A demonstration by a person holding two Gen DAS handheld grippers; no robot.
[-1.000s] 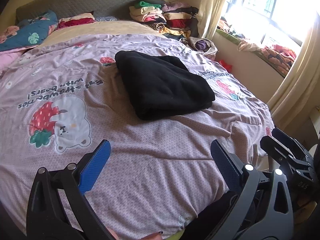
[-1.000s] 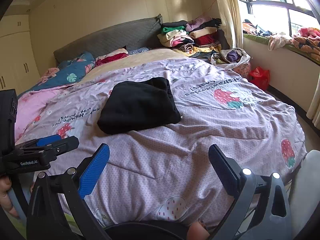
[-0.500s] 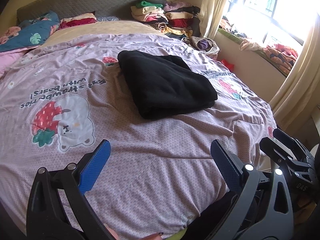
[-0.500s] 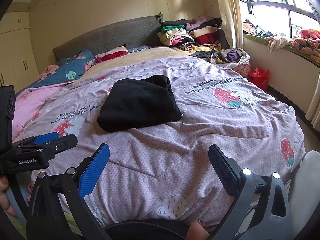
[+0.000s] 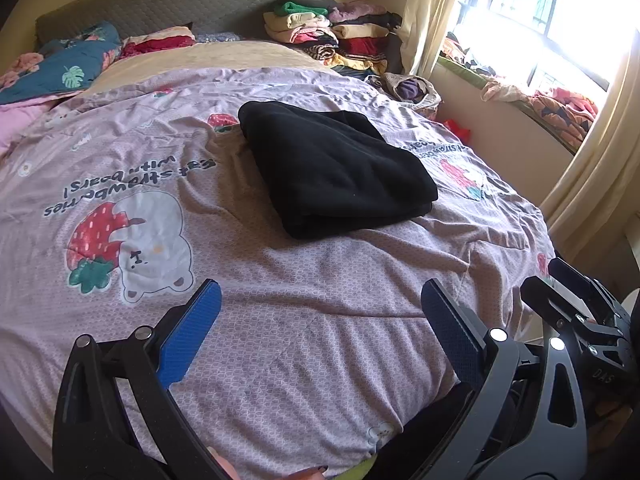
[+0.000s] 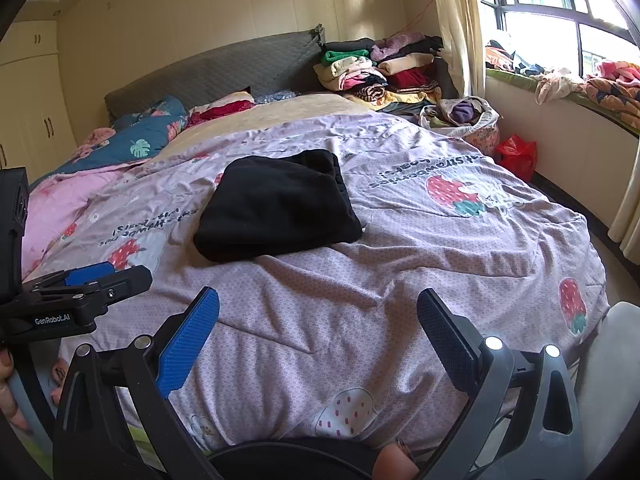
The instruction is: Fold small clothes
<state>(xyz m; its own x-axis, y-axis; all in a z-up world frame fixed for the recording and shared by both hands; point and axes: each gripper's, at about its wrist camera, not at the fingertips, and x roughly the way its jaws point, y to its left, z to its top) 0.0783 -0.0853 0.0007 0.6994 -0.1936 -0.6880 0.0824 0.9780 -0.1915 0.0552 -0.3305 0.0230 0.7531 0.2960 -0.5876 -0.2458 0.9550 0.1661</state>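
A black garment (image 5: pixel 336 168) lies folded in a thick rectangle in the middle of the bed, on a lilac strawberry-and-bear cover (image 5: pixel 280 320). It also shows in the right wrist view (image 6: pixel 276 204). My left gripper (image 5: pixel 320 320) is open and empty above the near part of the cover, well short of the garment. My right gripper (image 6: pixel 318 328) is open and empty, also near the bed's front edge. Each gripper shows at the edge of the other's view: the right one (image 5: pixel 584 312) and the left one (image 6: pixel 88 284).
Stacks of folded clothes (image 6: pixel 376 68) sit at the headboard's right end. A bag of clothes (image 6: pixel 464 116) and a red bag (image 6: pixel 516 154) are by the window wall. Pillows and a blue quilt (image 5: pixel 60 68) lie at the bed head. Clothes lie on the sill (image 5: pixel 556 104).
Both grippers have drifted slightly, so the garment sits a little lower in the views. The garment itself has not moved and both jaws stay open.
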